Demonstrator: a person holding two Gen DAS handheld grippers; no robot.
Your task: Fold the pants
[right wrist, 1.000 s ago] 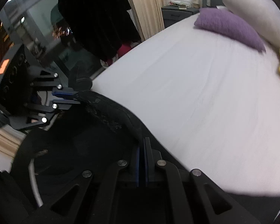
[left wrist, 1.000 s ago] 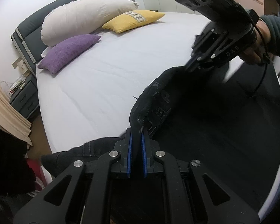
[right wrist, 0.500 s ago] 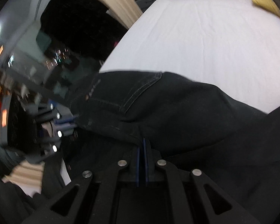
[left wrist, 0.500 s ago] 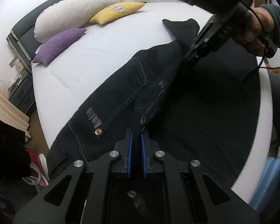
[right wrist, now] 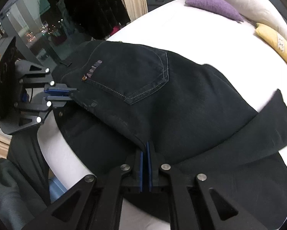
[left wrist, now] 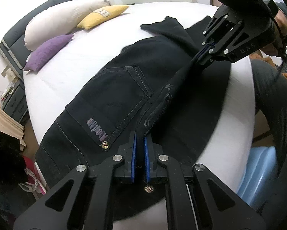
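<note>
A white-sheeted bed (left wrist: 70, 76) carries dark pants (left wrist: 124, 95); beyond them lie purple (left wrist: 47, 54), yellow (left wrist: 103, 15) and white pillows (left wrist: 63, 19).

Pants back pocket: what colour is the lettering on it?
Pale purple lettering on the near-black pants; clearest in the left wrist view.

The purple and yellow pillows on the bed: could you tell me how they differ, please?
The purple pillow is plain and fuzzy; the yellow pillow is smooth and bears a patterned patch. The purple one lies nearer the bed's edge, the yellow farther in. Both rest against the long white pillow.
</note>
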